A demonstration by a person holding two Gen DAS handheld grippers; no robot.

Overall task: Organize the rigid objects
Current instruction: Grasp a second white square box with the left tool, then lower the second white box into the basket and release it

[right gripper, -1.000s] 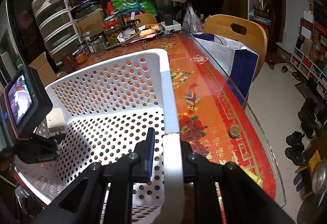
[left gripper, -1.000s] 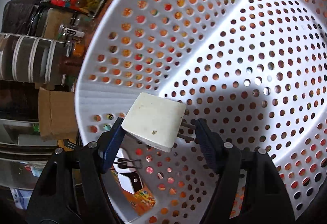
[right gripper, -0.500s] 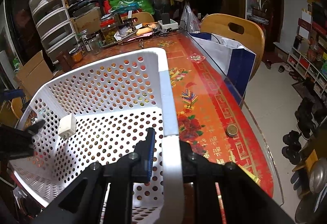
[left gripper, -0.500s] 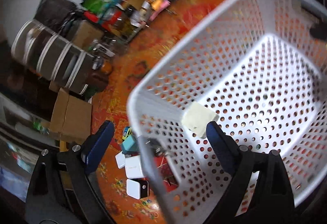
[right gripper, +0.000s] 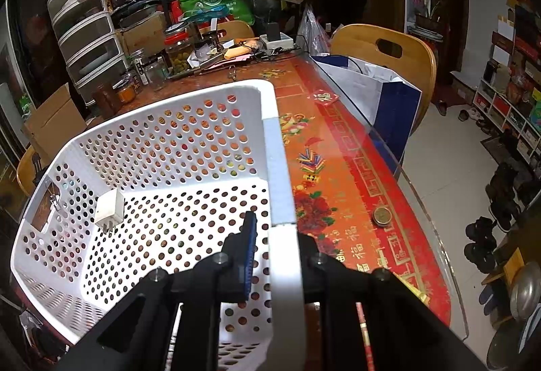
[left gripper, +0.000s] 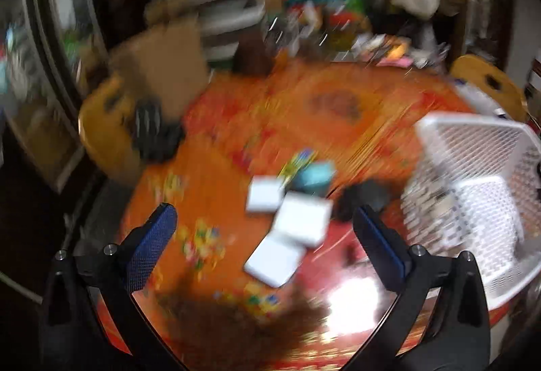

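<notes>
In the right wrist view my right gripper [right gripper: 275,227] is shut on the near rim of the white perforated basket [right gripper: 274,147]. A white plug charger [right gripper: 109,209] is inside the basket near its left wall. The left wrist view is blurred by motion. My left gripper [left gripper: 263,213] hovers over the red table with its jaws opening wide and nothing between them. Below it lie three white chargers [left gripper: 302,222], a teal box [left gripper: 314,176] and a black block [left gripper: 363,198]. The basket [left gripper: 473,134] is at the right edge of that view.
Jars, boxes, bags and a drawer tower [right gripper: 84,32] crowd the table's far end. A wooden chair [right gripper: 382,49] with a paper bag [right gripper: 372,87] stands at the right. A round tin [right gripper: 382,215] sits on the table near its glass edge [right gripper: 422,202].
My left gripper let go of the white charger, which now lies in the basket. It pulled out, swung left over the table and opened wider. The right gripper kept still on the rim.
</notes>
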